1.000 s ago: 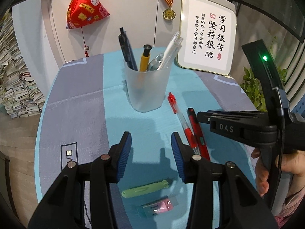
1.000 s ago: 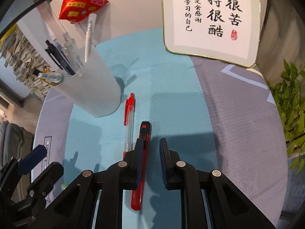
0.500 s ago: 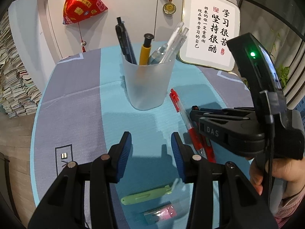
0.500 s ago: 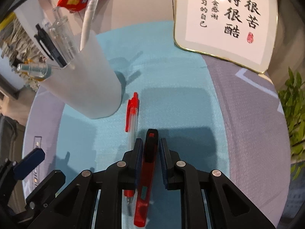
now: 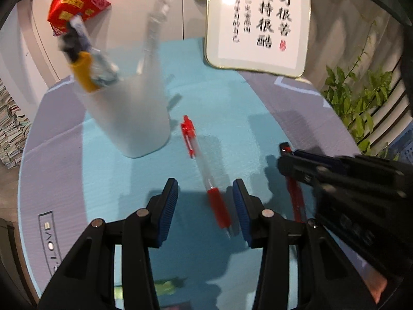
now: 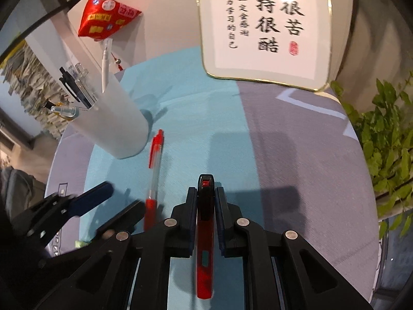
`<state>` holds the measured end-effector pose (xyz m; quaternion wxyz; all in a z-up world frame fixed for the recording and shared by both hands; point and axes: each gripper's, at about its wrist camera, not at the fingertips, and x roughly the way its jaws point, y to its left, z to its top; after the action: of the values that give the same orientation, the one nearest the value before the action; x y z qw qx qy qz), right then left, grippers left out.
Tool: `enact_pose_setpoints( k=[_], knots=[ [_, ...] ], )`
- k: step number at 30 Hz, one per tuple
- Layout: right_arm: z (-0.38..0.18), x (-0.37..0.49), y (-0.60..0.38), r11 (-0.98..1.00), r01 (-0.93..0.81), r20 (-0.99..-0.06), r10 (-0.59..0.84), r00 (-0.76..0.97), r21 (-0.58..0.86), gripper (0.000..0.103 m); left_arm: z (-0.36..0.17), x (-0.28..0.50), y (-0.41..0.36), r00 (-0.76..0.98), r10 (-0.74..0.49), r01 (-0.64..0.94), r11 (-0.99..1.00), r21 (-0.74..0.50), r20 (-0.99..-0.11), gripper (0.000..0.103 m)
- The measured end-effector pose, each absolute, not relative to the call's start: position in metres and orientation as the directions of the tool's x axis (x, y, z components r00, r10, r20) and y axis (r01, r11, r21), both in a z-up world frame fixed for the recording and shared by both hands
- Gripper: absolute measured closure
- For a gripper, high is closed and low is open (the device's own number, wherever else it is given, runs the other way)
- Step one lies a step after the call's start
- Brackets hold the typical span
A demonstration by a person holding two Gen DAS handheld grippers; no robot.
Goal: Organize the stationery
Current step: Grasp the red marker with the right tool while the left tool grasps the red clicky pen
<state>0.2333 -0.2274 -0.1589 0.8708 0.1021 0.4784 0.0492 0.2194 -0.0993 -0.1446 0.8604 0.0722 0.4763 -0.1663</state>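
A frosted pen cup (image 5: 134, 118) (image 6: 113, 126) holding several pens stands on the teal mat. Just right of it lies a red gel pen (image 5: 191, 139) (image 6: 155, 160). My left gripper (image 5: 205, 199) (image 6: 116, 201) is open and straddles that pen's red grip end; the pads do not touch it. My right gripper (image 6: 205, 196) (image 5: 286, 155) is closing its jaws, and the pads press on a red and black cutter (image 6: 205, 245) (image 5: 296, 196) that lies lengthwise between them. The cutter's black top sticks out past the fingertips.
A framed calligraphy board (image 5: 258, 20) (image 6: 265, 25) leans at the back of the round table. A potted plant (image 5: 361, 103) stands off the right edge. A red pouch (image 5: 77, 2) hangs on the wall behind the cup. A green item (image 5: 167, 288) lies near the front, under my left gripper.
The left gripper has swung right and down, so the red gel pen now lies between its fingers. The right gripper shut on the cutter and carried it right, away from the pen.
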Motion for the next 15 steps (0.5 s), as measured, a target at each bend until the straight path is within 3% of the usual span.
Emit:
enact_pose_setpoints(
  k=[2,3,4,6,15],
  knots=[
    [-0.159,0.232,-0.237,0.970,0.020,-0.821,0.193,0.538,0.241,0.088,-0.155,0.224,-0.103,0.454,-0.198,0.343,0.939,-0.035,-0.869,0.063],
    [-0.160,0.230,-0.241,0.968,0.024,-0.819,0.199,0.539,0.251,0.088,-0.158,0.225,-0.104,0.438,-0.193,0.338,0.940,-0.038,-0.878,0.069],
    [-0.164,0.231,-0.236,0.967,0.027,-0.818,0.201,0.539,0.255,0.088,-0.157,0.223,-0.104,0.463,-0.177,0.329,0.944,-0.017,-0.869,0.085],
    [-0.164,0.227,-0.242,0.965,0.029,-0.816,0.206,0.540,0.262,0.088,-0.156,0.220,-0.103,0.429,-0.220,0.351,0.934,-0.063,-0.876,0.094],
    [-0.164,0.216,-0.242,0.958,0.007,-0.805,0.236,0.545,0.286,0.088,-0.158,0.164,-0.078,0.328,-0.286,0.390,0.909,-0.146,-0.900,0.093]
  ],
)
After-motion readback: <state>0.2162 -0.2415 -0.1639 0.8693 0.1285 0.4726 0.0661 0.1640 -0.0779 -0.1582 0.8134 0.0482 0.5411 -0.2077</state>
